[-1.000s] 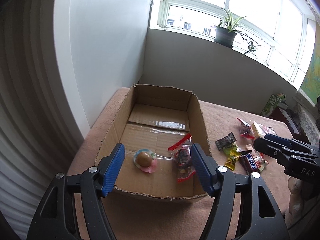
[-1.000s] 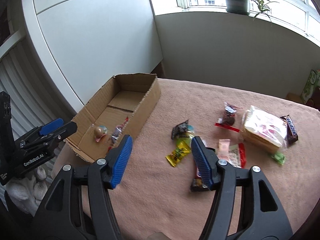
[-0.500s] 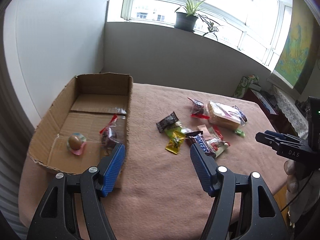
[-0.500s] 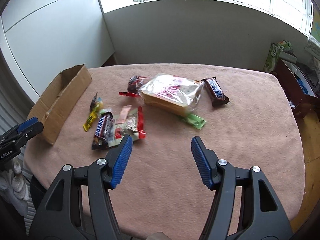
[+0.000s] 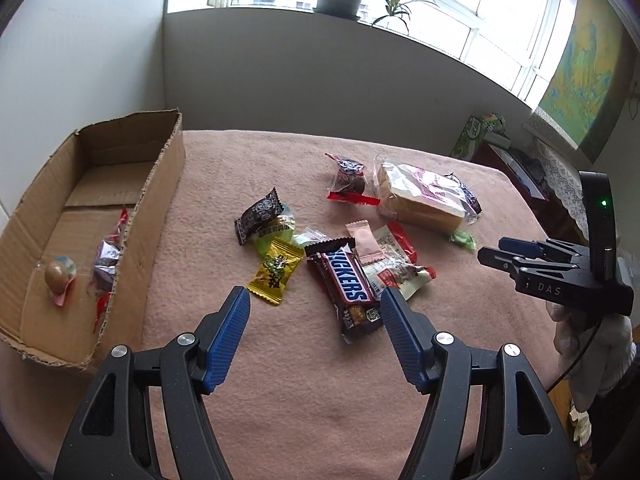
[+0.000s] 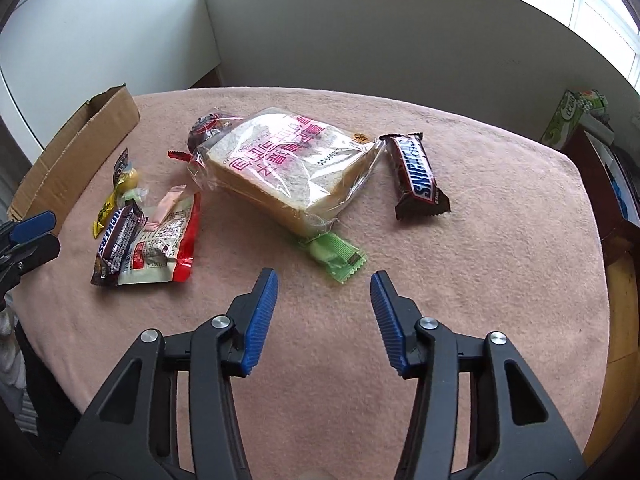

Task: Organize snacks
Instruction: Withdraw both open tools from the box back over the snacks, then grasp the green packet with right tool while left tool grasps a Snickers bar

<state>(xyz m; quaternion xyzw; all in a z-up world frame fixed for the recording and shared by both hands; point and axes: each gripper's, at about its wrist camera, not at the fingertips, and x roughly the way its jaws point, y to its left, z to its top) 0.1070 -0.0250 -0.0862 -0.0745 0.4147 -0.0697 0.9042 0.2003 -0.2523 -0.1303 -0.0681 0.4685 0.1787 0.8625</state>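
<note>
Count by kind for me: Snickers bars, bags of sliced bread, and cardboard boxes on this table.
Brown-wrapped Snickers chocolate bars: 2
Clear plastic bag of sliced bread: 1
Open brown cardboard box: 1
Total: 4

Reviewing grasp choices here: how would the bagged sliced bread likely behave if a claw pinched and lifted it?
The bagged bread looks soft, so a pinch would probably squash the slices. Its clear wrapper sits loose and crinkled at one end, so it may slip or stretch before the loaf lifts. It is likely light for its bulk, yet it may drag the green packet tucked at its edge.
</note>
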